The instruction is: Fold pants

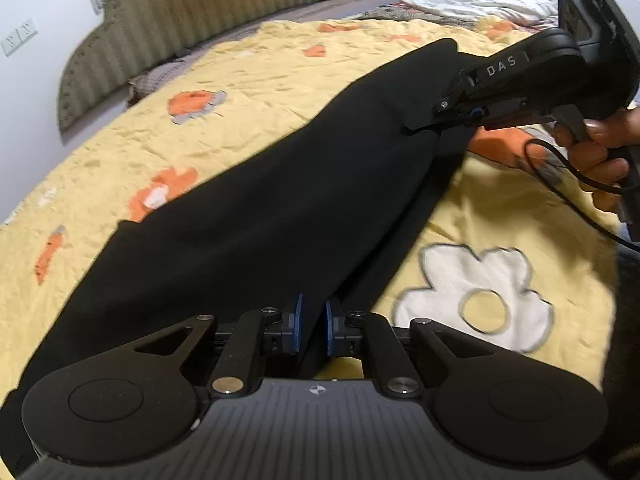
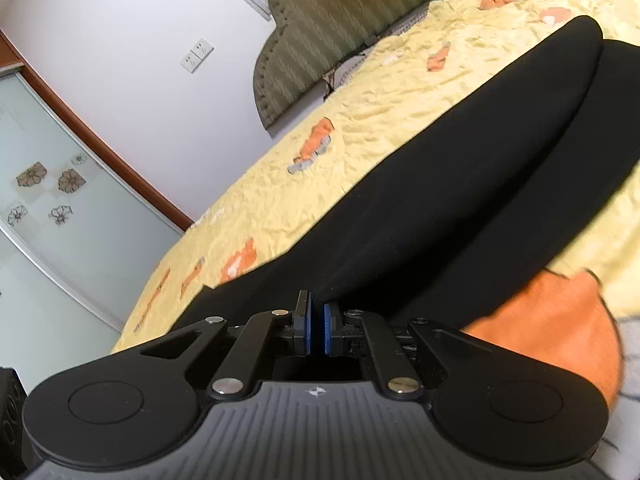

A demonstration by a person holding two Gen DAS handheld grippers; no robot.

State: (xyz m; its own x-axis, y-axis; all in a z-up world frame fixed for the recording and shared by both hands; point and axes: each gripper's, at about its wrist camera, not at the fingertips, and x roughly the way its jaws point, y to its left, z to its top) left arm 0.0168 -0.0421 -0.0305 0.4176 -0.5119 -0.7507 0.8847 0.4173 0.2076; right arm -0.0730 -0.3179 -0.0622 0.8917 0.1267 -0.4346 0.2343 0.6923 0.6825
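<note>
Black pants (image 1: 256,216) lie stretched across a yellow bedspread (image 1: 248,80), one leg laid over the other. My left gripper (image 1: 314,320) is shut on the near edge of the pants, with cloth between its blue pads. In the left wrist view my right gripper (image 1: 424,122) grips the pants edge farther along, held by a hand. In the right wrist view the right gripper (image 2: 316,322) is shut on the pants (image 2: 440,200), blue pads nearly touching, cloth running away from it across the bed.
The bedspread (image 2: 360,120) has orange and white flower patches. A green padded headboard (image 1: 192,20) stands at the back, white crumpled laundry (image 1: 480,0) at the far right. A white wall with sockets (image 2: 196,54) and a glass sliding door (image 2: 48,200) are left.
</note>
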